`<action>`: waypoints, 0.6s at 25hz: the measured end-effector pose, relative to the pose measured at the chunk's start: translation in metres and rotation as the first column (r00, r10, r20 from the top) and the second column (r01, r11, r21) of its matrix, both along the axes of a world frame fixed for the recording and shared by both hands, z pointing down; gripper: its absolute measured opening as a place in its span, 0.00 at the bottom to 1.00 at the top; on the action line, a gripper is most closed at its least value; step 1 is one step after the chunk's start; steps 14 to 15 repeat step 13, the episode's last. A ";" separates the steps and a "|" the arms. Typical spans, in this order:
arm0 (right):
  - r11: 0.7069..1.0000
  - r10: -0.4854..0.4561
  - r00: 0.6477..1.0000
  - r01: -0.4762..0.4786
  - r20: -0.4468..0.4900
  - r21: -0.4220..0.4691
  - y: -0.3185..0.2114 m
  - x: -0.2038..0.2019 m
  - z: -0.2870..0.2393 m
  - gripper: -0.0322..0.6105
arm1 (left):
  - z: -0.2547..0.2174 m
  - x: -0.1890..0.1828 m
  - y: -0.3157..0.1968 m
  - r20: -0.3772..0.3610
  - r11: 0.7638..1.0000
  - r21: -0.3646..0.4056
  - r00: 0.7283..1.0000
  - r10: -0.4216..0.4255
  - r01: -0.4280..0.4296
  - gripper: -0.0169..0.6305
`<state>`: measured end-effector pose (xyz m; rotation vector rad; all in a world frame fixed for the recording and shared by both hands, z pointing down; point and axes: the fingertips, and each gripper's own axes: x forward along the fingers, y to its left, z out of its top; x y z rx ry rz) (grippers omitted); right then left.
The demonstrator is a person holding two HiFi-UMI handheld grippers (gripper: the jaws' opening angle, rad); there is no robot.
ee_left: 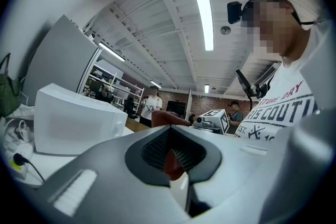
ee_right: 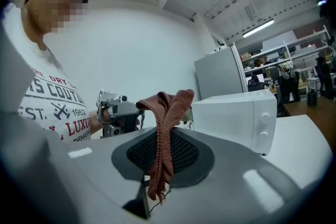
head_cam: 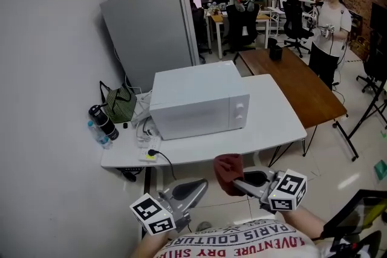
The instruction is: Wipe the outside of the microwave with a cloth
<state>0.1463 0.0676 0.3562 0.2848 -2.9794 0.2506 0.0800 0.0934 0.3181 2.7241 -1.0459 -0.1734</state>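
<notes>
**Approach phase, before first contact.** We held the right gripper (head_cam: 237, 181) clamped on a reddish-brown cloth (head_cam: 228, 171). The cloth hung folded between its jaws, below the near edge of the tabletop (head_cam: 275, 121) and well apart from the microwave (head_cam: 199, 101). The left gripper (head_cam: 199, 187) was brought together on nothing and rested just beside the right. We judged that wiping had not yet begun. The next move called for lifting the cloth forward to the casing's front or top and pressing it so that fabric, not jaw, met the white shell. The microwave stood mid-tabletop, with its door and two knobs facing us. To its left lay cables (head_cam: 147, 129), a dark bottle (head_cam: 103, 120) and a green bag (head_cam: 123, 104), against a grey wall. Behind it rose a grey cabinet (head_cam: 151, 27), and a brown table (head_cam: 296, 84) adjoined on the right. A person (head_cam: 329, 27) stood farther off among office chairs and shelving.
</notes>
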 end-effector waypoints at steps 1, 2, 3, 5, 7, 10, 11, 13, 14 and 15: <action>1.000 -0.004 1.000 0.004 0.000 0.001 0.001 0.000 0.000 0.12 | -0.001 0.001 0.001 0.004 1.000 0.004 1.000 -0.001 0.001 0.04; 1.000 -0.008 1.000 0.008 0.003 -0.003 0.003 0.001 0.000 0.12 | -0.001 0.002 0.002 0.010 1.000 0.007 1.000 -0.003 0.003 0.04; 1.000 -0.011 1.000 0.011 0.004 -0.008 0.004 0.001 0.000 0.12 | -0.001 0.003 0.004 0.017 1.000 0.008 1.000 -0.004 0.004 0.04; 1.000 -0.012 1.000 0.012 -0.005 -0.005 0.006 0.003 0.001 0.12 | 0.000 0.006 0.005 0.032 1.000 0.003 0.999 -0.003 0.003 0.04; 1.000 -0.012 1.000 0.012 -0.011 0.003 0.006 0.004 0.000 0.12 | 0.003 0.007 0.005 0.037 1.000 -0.004 0.999 -0.003 0.003 0.04; 1.000 -0.015 1.000 0.015 -0.006 -0.005 0.005 0.004 0.000 0.12 | 0.004 0.007 0.006 0.035 1.000 -0.004 0.999 -0.008 0.008 0.04; 1.000 -0.014 1.000 0.014 -0.006 -0.009 0.005 0.004 0.001 0.12 | 0.004 0.007 0.006 0.036 1.000 -0.003 0.999 -0.009 0.009 0.04; 1.000 -0.011 1.000 0.010 -0.009 -0.017 0.004 0.005 0.002 0.12 | 0.003 0.007 0.006 0.039 1.000 -0.002 0.999 -0.011 0.011 0.04; 1.000 -0.011 1.000 0.010 -0.009 -0.017 0.004 0.005 0.002 0.12 | 0.003 0.007 0.006 0.039 1.000 -0.002 0.999 -0.011 0.011 0.04; 1.000 -0.011 1.000 0.010 -0.009 -0.017 0.004 0.005 0.002 0.12 | 0.003 0.007 0.006 0.039 1.000 -0.002 0.999 -0.011 0.011 0.04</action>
